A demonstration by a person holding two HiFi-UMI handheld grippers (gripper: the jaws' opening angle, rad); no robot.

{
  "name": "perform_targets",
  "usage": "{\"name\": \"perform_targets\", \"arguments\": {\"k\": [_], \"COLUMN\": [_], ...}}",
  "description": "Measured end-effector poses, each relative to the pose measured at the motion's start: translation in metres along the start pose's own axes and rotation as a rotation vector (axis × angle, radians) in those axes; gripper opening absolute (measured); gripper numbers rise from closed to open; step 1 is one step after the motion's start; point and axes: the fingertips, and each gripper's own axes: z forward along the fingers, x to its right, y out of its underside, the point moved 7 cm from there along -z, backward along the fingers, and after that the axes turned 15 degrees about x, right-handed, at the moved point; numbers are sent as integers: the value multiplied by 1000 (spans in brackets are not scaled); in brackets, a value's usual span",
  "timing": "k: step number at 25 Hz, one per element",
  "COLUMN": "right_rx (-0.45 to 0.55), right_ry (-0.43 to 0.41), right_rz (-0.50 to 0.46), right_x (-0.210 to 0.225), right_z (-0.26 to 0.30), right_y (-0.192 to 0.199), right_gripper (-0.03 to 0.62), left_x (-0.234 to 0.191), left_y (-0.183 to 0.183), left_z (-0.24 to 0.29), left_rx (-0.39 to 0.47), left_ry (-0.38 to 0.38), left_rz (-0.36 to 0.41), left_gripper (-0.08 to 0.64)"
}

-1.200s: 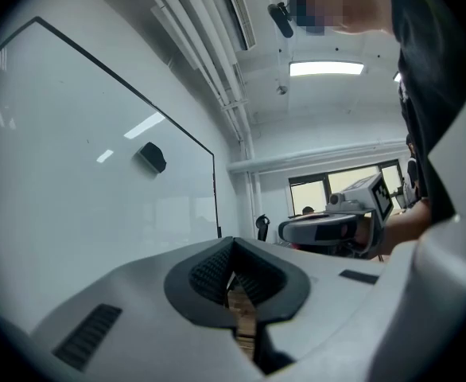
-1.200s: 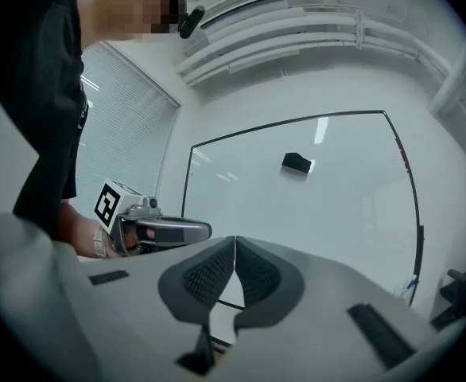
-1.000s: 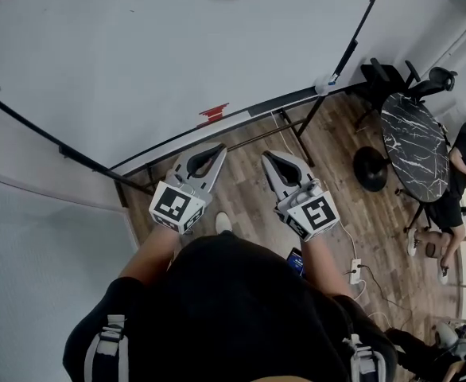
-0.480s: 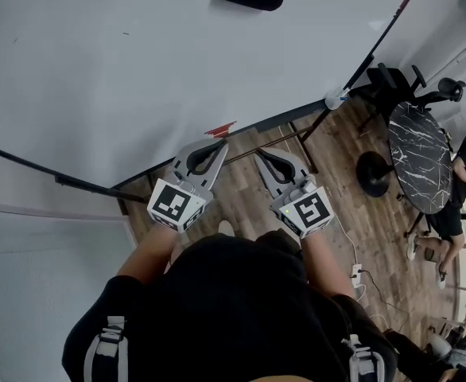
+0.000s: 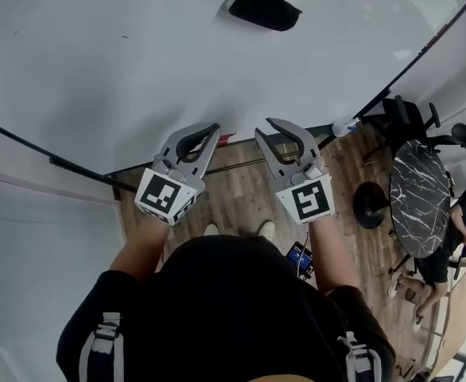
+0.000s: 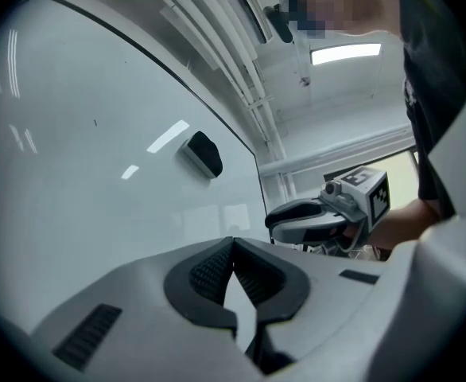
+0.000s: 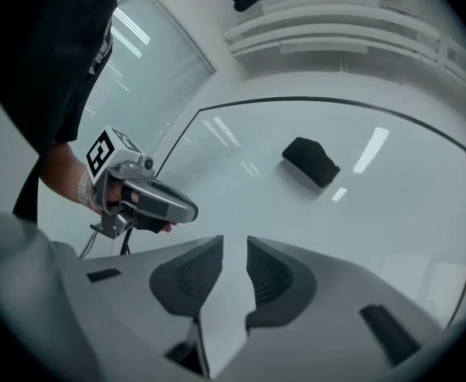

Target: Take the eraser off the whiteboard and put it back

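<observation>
Reach step: eraser (image 5: pixel 265 8) untouched high on whiteboard (image 5: pixel 122 62), well above its bottom edge; right gripper (image 5: pixel 263 127) empty, jaws just opening slightly, left gripper (image 5: pixel 215 127) closed, empty; next likely lift right, widen, straddle eraser.

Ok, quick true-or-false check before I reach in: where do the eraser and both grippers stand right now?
1. The eraser sits on the whiteboard. True.
2. The right gripper is shut on the eraser. False: its jaws stand a little apart, having just been opening, with nothing between them, and the eraser is on the board ahead of it.
3. The left gripper has its jaws together with nothing in them. True.
4. The eraser is red. False: it is black.
5. The marble-topped table stands at the person's left. False: it is off to the right, beyond the board's end.
</observation>
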Motion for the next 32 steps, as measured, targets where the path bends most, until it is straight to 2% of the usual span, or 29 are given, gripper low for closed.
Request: {"name": "perform_targets", "arguments": {"k": [5, 7, 11, 13, 19, 24, 29, 32], "right_rx": [23, 7, 18, 39, 66, 21, -27, -45], "right_ry": [-34, -53, -52, -39, -31, -70, -109, -108], "right_rz": [-135, -209, -365, -426, -588, -651, -689, -711], "right_x": [49, 68, 101, 112, 126, 134, 138, 137], "right_z": [15, 25, 45, 53, 79, 100, 114, 119], "right_y": [-15, -22, -46, -60, -89, -97, -97, -93], "right_gripper": [114, 152, 170, 178, 255, 302, 299, 263], "left_x": [-2, -5, -10, -13, -21, -26, -28, -30], "left_y": [-9, -11, -17, -22, -33, -41, -48, -48], "left_z": [26, 36, 52, 59, 70, 75, 75, 72], "left_rx": [-6, -20, -41, -47, -27, -6, 12, 26], "left_ry": [-70, -97, -134, -145, -172, -185, -208, -225], "left_rz": [52, 66, 110, 136, 160, 194, 200, 198], "left_gripper": [3, 3, 3, 3, 3, 3, 3, 3]}}
